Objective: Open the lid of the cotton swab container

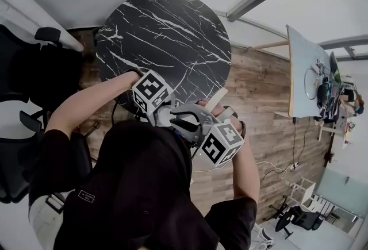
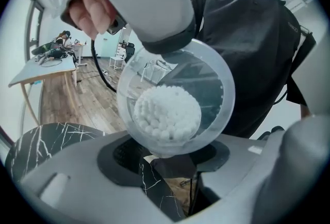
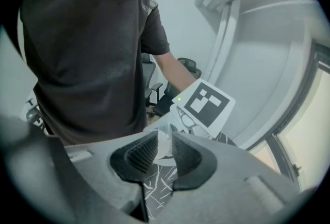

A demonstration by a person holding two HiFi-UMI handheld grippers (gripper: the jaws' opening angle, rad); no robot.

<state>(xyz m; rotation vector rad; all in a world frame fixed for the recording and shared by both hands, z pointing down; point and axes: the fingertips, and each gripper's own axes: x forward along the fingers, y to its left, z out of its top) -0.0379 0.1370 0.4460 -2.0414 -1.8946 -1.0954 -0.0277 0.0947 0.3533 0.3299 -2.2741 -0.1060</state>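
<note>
The left gripper (image 2: 172,158) has its jaws wide apart and clamped on the container (image 2: 175,99), the ribbed dark pads bearing on the lower part of its round wall. The right gripper (image 3: 165,147) has its jaws nearly together, with a thin edge of clear plastic pinched between the pads; I take it to be the rim of the lid (image 3: 164,134). Both grippers hold the container in the air just in front of the person's chest, above the near edge of the surface (image 1: 167,36).

The container is a clear, round, thin-walled tub of hard plastic, smooth and glossy, packed with swabs (image 2: 167,112) whose white tips form a bumpy dome. It is probably very light, stiff but easy to flex or crack under a hard squeeze, and slippery against the pads. The body is best held across its width, low down, and the lid by its rim alone. If the lid pops free with a jerk, the swabs may spill.

The surface is a round black top with white marble veining.
</note>
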